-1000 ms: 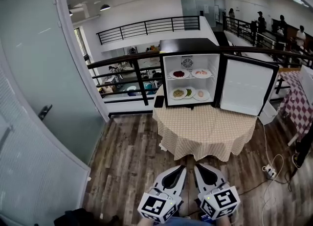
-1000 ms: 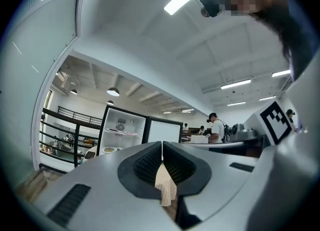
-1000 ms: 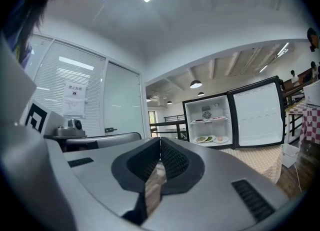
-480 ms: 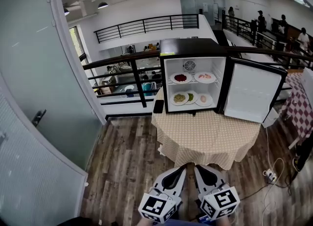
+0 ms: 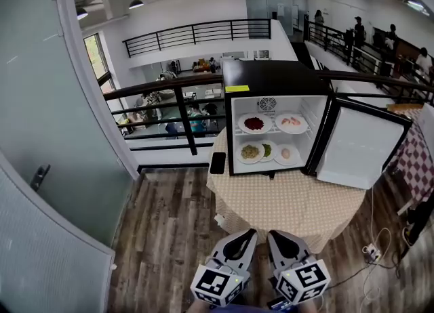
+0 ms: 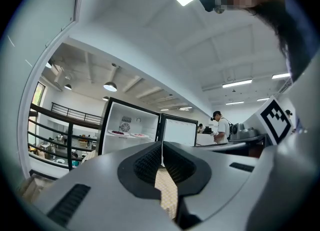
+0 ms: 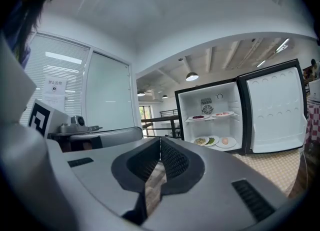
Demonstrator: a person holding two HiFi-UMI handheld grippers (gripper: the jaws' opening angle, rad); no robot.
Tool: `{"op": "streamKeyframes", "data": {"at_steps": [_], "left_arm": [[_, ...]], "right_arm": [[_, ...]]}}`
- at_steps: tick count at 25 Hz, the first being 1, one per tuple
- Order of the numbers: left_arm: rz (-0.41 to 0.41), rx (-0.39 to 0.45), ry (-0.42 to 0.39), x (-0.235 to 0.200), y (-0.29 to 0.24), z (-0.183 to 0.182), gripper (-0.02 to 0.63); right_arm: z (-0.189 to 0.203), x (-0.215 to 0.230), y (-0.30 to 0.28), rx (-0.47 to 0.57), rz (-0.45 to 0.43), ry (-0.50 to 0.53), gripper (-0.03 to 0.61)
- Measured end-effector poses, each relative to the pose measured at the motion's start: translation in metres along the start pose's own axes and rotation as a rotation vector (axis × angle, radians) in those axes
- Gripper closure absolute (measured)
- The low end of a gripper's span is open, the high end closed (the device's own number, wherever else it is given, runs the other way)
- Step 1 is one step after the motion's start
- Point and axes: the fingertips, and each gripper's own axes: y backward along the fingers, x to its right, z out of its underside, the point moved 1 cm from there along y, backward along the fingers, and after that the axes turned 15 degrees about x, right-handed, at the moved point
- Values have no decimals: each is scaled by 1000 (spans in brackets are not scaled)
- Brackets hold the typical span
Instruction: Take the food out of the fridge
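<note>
The left tongs (image 5: 245,237) and right tongs (image 5: 274,236) are both clenched and empty, well short of the fridge (image 5: 268,78), whose food plates (image 5: 251,151) sit inside on two shelves. Arriving unopened, they could shove a plate back — or clip the open door (image 5: 363,149) standing over the tabletop (image 5: 285,200).

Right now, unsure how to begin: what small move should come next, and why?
Probably step closer to the fridge: its door is open, plates of food sit inside, but the left claw and right claw, both shut, hang short of the table.
</note>
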Motion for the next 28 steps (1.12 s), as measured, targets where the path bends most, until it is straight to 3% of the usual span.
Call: {"op": "streamKeyframes", "data": {"at_steps": [7,17,28], "left_arm": [[2,-22,40,-60,-32,12,595],[101,-65,102,-113,-63,31,595],[119,-94,156,-137,-76,49,595]], "right_arm": [[12,17,-57,-32,43,-5,560],[35,33,-113,-65,129,-3,560],[44,48,-123,-107,194,10,560]]}}
